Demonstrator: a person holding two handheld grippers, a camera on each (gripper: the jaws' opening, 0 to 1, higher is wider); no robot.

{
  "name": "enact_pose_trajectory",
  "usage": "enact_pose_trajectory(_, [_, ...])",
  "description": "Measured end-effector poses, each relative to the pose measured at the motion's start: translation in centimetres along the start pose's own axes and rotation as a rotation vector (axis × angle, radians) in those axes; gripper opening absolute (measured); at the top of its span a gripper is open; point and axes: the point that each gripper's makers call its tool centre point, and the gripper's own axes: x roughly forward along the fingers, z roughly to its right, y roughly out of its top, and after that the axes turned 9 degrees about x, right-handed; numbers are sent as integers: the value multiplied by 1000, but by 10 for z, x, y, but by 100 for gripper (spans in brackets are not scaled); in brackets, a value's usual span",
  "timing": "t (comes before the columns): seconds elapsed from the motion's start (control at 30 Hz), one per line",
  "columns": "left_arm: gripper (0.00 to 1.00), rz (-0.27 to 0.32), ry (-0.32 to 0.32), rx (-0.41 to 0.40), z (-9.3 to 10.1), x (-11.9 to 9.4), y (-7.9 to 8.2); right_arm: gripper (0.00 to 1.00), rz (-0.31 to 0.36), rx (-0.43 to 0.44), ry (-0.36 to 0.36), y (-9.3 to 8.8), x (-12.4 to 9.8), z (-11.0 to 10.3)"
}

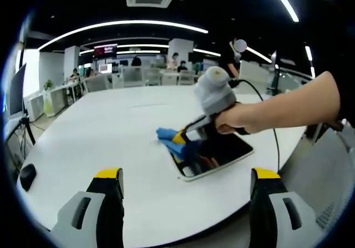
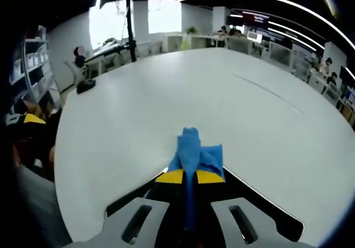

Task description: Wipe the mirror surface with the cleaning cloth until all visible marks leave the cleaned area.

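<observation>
Presently, my right claw (image 2: 189, 177) is clamped on the crumpled blue cleaning cloth (image 2: 196, 150), its yellow-tipped jaws closed together with the fabric bunched between them and spilling forward. The cloth rests at the near edge of the flat rectangular mirror with a pale frame (image 2: 277, 217), which lies on the large white rounded surface (image 2: 166, 92).

In the left gripper view, my left claw (image 1: 187, 177) stands wide open, holding nothing, hovering over the near part of the surface (image 1: 111, 137) and well apart from the mirror (image 1: 224, 153). There my right claw (image 1: 183, 140) presses the cloth (image 1: 166, 134) onto the mirror's left end, my hand (image 1: 244, 117) gripping its handle. A small dark object (image 1: 26, 175) sits near the surface's left rim.
</observation>
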Motion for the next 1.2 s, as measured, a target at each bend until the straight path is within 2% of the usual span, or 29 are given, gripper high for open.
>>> enact_pose_trajectory(0.4, [95, 1, 1, -1, 0, 0, 0, 1, 2, -6, -21, 5, 6, 10])
enact_pose_trajectory(1.2, [95, 0, 1, -3, -1, 0, 0, 1, 14, 8, -17, 3, 8, 14])
